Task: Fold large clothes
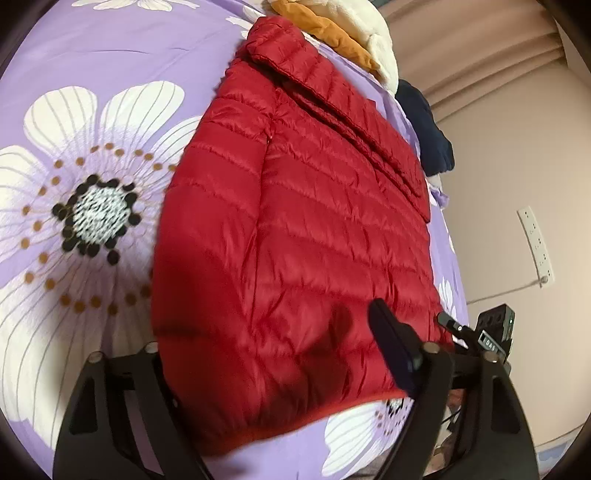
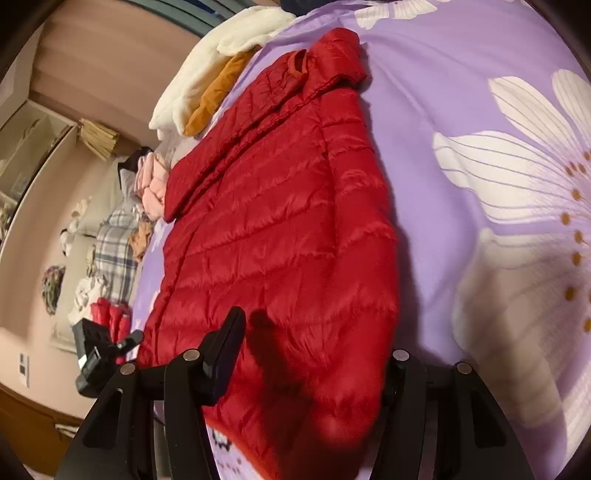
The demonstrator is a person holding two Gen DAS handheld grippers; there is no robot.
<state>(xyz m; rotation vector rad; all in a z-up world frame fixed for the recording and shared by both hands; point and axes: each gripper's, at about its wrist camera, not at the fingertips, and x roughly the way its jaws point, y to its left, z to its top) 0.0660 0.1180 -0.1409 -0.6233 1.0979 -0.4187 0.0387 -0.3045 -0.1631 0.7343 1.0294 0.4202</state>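
Observation:
A red quilted puffer jacket [image 1: 295, 221] lies flat on a purple flowered bedsheet [image 1: 92, 55], sleeves folded in, hood at the far end. It also shows in the right wrist view [image 2: 280, 221]. My left gripper [image 1: 273, 362] is at the jacket's near hem, jaws wide, with the hem between them; one finger [image 1: 391, 343] lies on top of the fabric, the other is hidden under it. My right gripper [image 2: 314, 354] stands the same way at the hem's other corner, one finger [image 2: 225, 350] on top. Whether either one pinches the cloth is unclear.
A white fleece and an orange garment [image 1: 332, 29] are piled past the hood, with a dark blue garment [image 1: 432, 136] beside them. More clothes [image 2: 147, 181] and a plaid blanket [image 2: 114, 254] lie along the bed's edge. The other gripper shows in each view [image 2: 103, 350].

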